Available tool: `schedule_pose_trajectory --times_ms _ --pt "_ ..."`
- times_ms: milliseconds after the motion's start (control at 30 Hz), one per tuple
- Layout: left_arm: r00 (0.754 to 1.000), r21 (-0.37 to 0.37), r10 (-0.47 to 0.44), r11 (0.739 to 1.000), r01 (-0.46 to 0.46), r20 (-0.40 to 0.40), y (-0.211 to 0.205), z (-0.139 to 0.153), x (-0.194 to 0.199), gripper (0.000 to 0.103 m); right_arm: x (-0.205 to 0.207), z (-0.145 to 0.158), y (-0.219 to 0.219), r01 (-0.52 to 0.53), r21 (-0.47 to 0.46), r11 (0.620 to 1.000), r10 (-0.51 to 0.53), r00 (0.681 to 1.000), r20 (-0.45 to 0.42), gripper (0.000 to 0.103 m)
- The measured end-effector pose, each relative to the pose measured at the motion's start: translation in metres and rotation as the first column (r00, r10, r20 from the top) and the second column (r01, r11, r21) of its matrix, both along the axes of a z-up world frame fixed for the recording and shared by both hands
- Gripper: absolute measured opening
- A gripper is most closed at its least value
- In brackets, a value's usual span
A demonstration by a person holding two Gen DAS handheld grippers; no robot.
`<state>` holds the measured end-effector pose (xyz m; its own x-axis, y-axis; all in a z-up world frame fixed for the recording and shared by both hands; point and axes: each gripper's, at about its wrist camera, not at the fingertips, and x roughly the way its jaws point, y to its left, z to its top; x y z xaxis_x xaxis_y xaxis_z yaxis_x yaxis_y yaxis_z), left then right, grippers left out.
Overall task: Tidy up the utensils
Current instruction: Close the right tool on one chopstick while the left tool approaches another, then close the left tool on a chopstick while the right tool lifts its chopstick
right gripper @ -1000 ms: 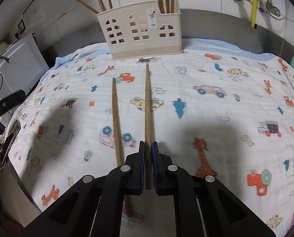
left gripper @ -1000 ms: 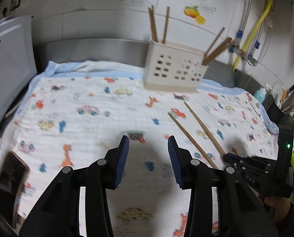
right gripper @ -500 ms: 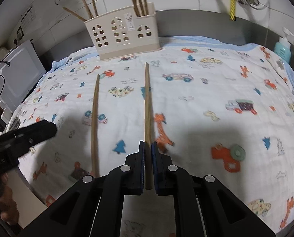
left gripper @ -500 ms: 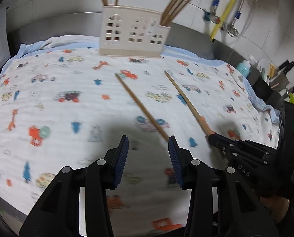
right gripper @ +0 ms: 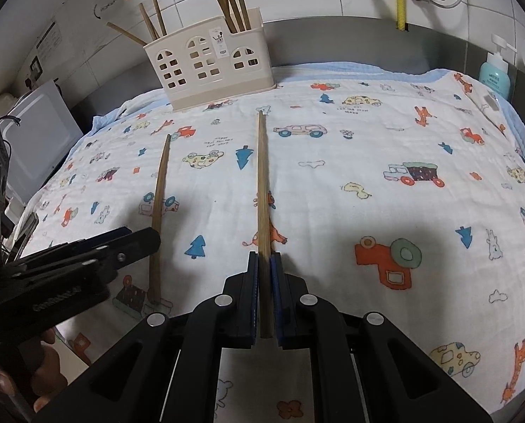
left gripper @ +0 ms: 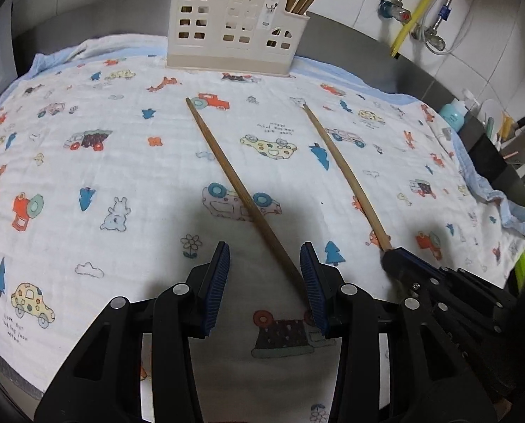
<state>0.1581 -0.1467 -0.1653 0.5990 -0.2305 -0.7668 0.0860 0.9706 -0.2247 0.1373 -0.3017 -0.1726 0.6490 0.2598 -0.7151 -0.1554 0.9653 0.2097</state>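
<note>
A wooden chopstick [left gripper: 234,176] lies on the cartoon-print cloth [left gripper: 86,162], pointing at the cream house-shaped holder [left gripper: 234,35]. Its near end rests between the jaws of my left gripper [left gripper: 266,268], which is open; the stick runs close to the right pad without being pinched. My right gripper [right gripper: 264,261] is shut on the near end of a second chopstick [right gripper: 262,176], whose far tip rests low over the cloth. In the right wrist view the left gripper [right gripper: 146,243] sits over the lying chopstick [right gripper: 160,194]. The holder [right gripper: 209,67] has several chopsticks standing in it.
A teal soap bottle [right gripper: 495,74] stands at the cloth's far right corner, with a dark knife block [left gripper: 519,137] beyond it. Taps and a yellow hose [left gripper: 414,17] hang on the tiled wall. A white appliance [right gripper: 40,134] stands to the left of the cloth.
My left gripper has swung across and down to the lying chopstick, whose near end now sits between its jaws. The right gripper has shifted a little, still holding its chopstick.
</note>
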Motion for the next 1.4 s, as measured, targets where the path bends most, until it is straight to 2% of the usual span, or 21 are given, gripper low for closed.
schedule_pose_trajectory --times_ms 100,200,300,367,467,533,700,867,1067,1200,1267,1333,1400 --pt "1.0 0.049 0.007 0.999 -0.008 0.011 -0.008 -0.001 -0.001 0.041 -0.001 0.0 0.0 0.003 0.001 1.0 -0.003 1.0 0.002 0.007" --pt "1.0 0.08 0.014 0.997 -0.015 0.021 -0.008 -0.001 -0.001 0.035 -0.001 0.0 0.001 0.002 -0.009 1.0 -0.002 1.0 0.004 0.007" --pt "1.0 0.052 0.015 0.999 -0.016 0.012 0.003 0.001 0.0 0.03 -0.001 0.0 0.001 0.001 -0.011 1.0 0.0 1.0 0.004 0.007" --pt "0.999 0.062 0.035 0.997 -0.036 0.017 0.011 0.002 0.001 0.03 -0.002 -0.001 0.001 0.001 -0.012 1.0 -0.001 1.0 0.007 0.008" --pt "0.999 0.032 0.048 0.998 -0.049 0.014 0.021 0.001 0.001 0.03 -0.002 -0.001 0.001 0.003 -0.014 1.0 -0.003 1.0 0.012 0.008" --pt "0.998 0.046 0.056 0.997 -0.057 0.02 0.021 0.001 0.001 0.03 -0.002 -0.001 0.001 0.005 -0.016 1.0 -0.005 1.0 0.015 0.008" --pt "0.999 0.011 0.044 0.999 -0.043 -0.008 0.016 0.0 0.002 0.031 -0.002 -0.001 0.002 0.006 -0.016 1.0 -0.006 1.0 0.015 0.008" --pt "0.998 0.018 0.066 0.998 -0.066 0.0 0.01 -0.001 -0.003 0.031 -0.002 -0.001 0.002 0.007 -0.017 1.0 -0.006 1.0 0.018 0.008" --pt "0.995 0.094 0.1 0.991 -0.1 0.007 -0.002 -0.002 -0.003 0.032 -0.001 -0.002 0.0 0.005 -0.011 1.0 -0.005 1.0 0.022 0.008" --pt "0.995 0.169 0.095 0.981 -0.097 0.018 -0.01 -0.003 -0.004 0.03 0.0 -0.002 -0.002 0.005 -0.003 1.0 -0.005 1.0 0.023 0.008" --pt "0.996 0.153 0.091 0.984 -0.091 0.007 -0.006 -0.001 -0.003 0.028 0.0 -0.002 -0.002 0.004 0.0 1.0 -0.004 1.0 0.023 0.008" --pt "0.996 0.108 0.091 0.99 -0.089 -0.014 0.007 0.001 -0.001 0.015 -0.001 -0.002 -0.002 0.005 0.004 1.0 -0.005 1.0 0.024 0.008" --pt "0.998 0.054 0.056 0.997 -0.054 -0.028 0.017 0.001 0.001 0.013 -0.001 -0.003 -0.002 0.005 0.007 1.0 -0.005 1.0 0.027 0.008"
